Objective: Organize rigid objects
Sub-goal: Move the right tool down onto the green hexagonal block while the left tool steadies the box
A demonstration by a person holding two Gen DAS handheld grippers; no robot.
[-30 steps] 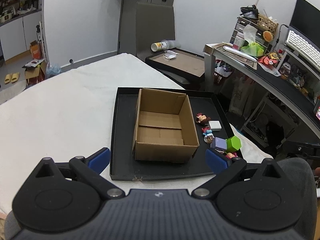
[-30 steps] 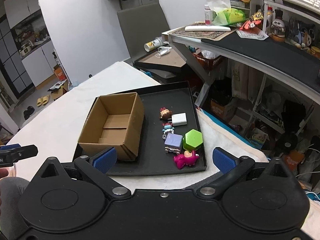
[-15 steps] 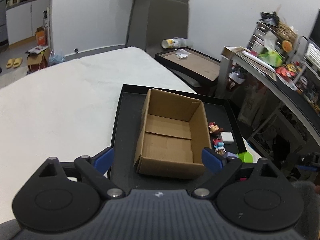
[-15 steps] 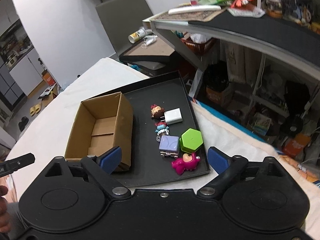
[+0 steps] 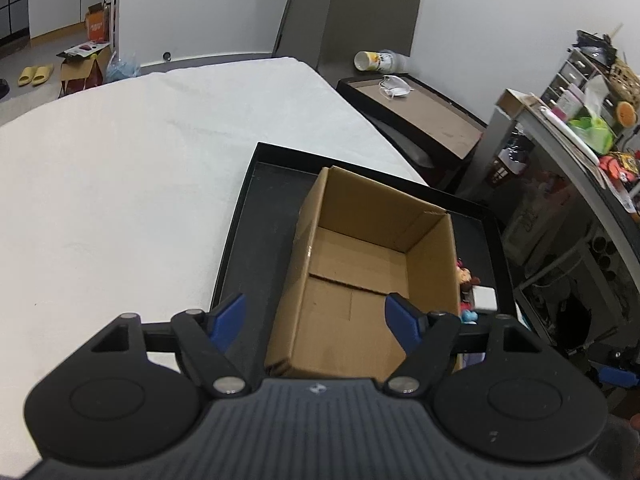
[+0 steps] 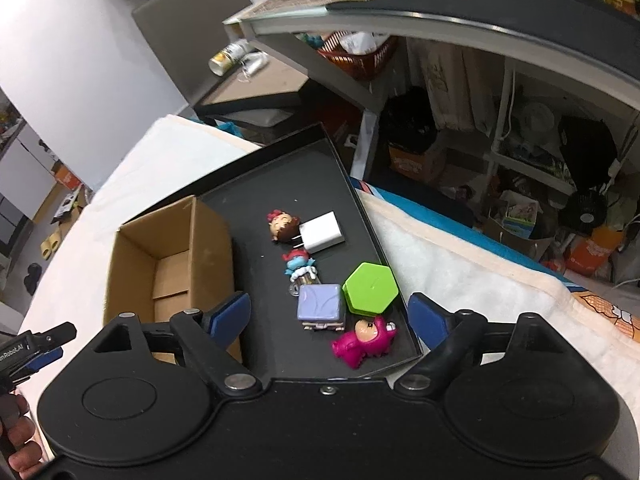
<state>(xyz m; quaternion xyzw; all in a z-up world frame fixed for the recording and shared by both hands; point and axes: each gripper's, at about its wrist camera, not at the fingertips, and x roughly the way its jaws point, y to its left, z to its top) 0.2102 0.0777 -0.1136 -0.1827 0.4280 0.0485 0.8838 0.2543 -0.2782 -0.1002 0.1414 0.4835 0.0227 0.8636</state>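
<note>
Now | cardboard box (image 5: 360,280) opens upward | long axis along black tray (image 5: 236,240)

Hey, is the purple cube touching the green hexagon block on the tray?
Cannot tell. In the right wrist view the purple cube and green hexagon block sit side by side with their edges meeting in the image, but no clear gap or contact shows.

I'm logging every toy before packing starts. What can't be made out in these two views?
- Left wrist view: the box wall hides most toys; only the charger and scraps show.
- Right wrist view: the near wall of the cardboard box hides part of its floor.
- The keychain figure is too small to identify.
</note>
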